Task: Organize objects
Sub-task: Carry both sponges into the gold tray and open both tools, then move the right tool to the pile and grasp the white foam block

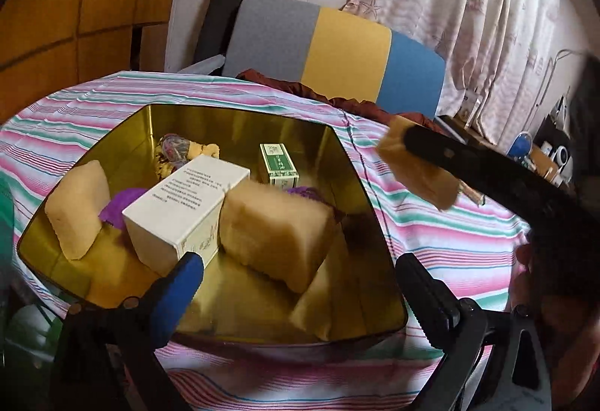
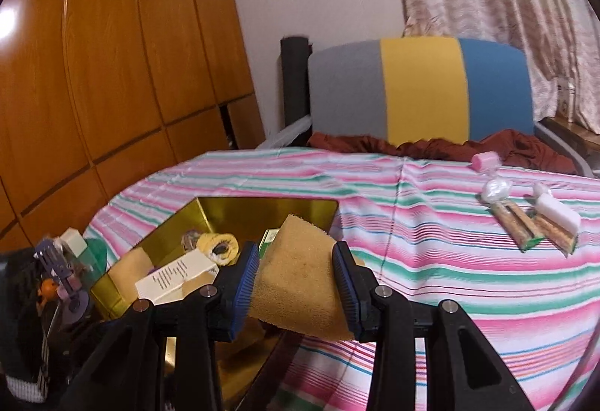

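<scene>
A gold tin box [image 1: 348,156] sits on the striped tablecloth and holds two tan sponges [image 1: 273,227], a white carton [image 1: 180,208], a green carton [image 1: 279,163] and purple items. My left gripper [image 1: 300,283] is open and empty over the tin's near side. My right gripper [image 2: 296,279] is shut on a tan sponge [image 2: 300,279], held above the tin's right edge [image 2: 262,208]. In the left wrist view that sponge [image 1: 416,167] hangs at the right under the right gripper's black finger.
On the cloth at the right lie a pink block [image 2: 485,160], a clear bag [image 2: 495,189], wrapped sticks [image 2: 519,227] and a white block [image 2: 557,214]. A grey, yellow and blue chair back [image 2: 420,88] stands behind the table. A wooden wardrobe [image 2: 112,54] is at left.
</scene>
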### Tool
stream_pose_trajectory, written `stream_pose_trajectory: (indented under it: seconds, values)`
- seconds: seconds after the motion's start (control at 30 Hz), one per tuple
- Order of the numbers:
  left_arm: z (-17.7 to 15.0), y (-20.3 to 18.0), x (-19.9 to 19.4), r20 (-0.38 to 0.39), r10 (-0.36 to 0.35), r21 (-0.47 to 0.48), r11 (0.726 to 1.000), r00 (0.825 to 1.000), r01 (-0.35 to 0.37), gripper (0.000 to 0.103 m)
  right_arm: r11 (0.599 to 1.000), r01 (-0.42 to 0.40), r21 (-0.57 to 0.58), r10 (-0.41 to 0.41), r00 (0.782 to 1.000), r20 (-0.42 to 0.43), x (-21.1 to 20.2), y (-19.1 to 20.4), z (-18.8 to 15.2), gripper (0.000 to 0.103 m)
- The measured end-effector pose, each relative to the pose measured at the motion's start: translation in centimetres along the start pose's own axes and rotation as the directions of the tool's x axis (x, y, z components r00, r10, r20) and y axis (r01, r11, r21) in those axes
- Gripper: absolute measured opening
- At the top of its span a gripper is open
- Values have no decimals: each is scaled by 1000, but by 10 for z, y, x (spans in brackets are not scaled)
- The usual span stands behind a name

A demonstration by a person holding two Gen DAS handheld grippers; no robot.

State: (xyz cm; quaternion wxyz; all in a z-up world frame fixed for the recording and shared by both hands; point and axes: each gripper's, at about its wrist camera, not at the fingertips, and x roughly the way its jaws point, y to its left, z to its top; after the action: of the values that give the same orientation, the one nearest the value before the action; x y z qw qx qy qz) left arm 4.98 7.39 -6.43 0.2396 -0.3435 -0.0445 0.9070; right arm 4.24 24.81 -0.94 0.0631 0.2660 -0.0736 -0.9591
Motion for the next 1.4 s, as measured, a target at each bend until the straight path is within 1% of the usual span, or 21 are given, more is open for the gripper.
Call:
stream_pose_trajectory:
  seconds: [0.1,0.17,0.23,0.3,0.47,0.5,0.57,0.7,0.83,0.9,1.0,1.07,1.17,1.27,1.33,1.4]
  values:
    - [-2,-2,3,-11,8,7,1000,1000,-8,103,999,-25,-29,23,998,-53,20,4,9,41]
    - [-3,-2,3,-10,11,6,1000,1000,-11,103,999,-24,-45,20,997,-72,32,8,14,41]
    - [-3,0,2,-7,30,-3,1000,1000,-30,103,998,-37,-46,33,995,-92,45,11,21,41]
    - [-3,5,1,-6,25,-24,999,1000,-25,103,998,-24,-52,19,994,-105,57,13,27,41]
    - [-3,9,-5,7,22,-31,999,1000,-22,103,1000,-10,-8,9,988,-152,85,8,36,43]
    - [-3,9,-5,8,19,-34,999,1000,-19,103,1000,-12,3,12,989,-147,87,7,37,44]
    - [-4,12,-6,10,15,-43,999,1000,-15,103,1000,14,1,-13,989,-147,91,9,39,48]
    - [-3,16,-8,19,18,-63,998,1000,-16,103,1000,26,-8,-27,988,-151,95,11,39,50]
    - [-2,21,-9,31,36,-82,996,999,-34,103,1000,14,17,-11,992,-125,87,9,39,51]
    - [-1,24,-10,38,44,-102,994,998,-40,103,999,0,44,5,995,-102,81,7,40,55]
    - [-1,27,-13,45,47,-121,992,998,-42,103,998,9,54,-5,996,-86,75,5,41,56]
    - [-1,28,-14,51,51,-127,991,997,-44,103,998,1,59,4,997,-81,71,4,40,56]
    - [-1,28,-15,55,62,-129,990,997,-54,103,999,34,35,-30,994,-107,69,7,37,56]
    - [0,29,-17,69,64,-140,989,996,-54,103,999,33,-6,-34,992,-124,67,13,32,56]
    - [1,30,-18,77,73,-144,988,994,-61,103,995,69,-74,-79,986,-143,70,21,28,56]
    - [2,30,-19,80,76,-148,987,994,-63,103,986,78,-145,-103,980,-173,78,30,24,56]
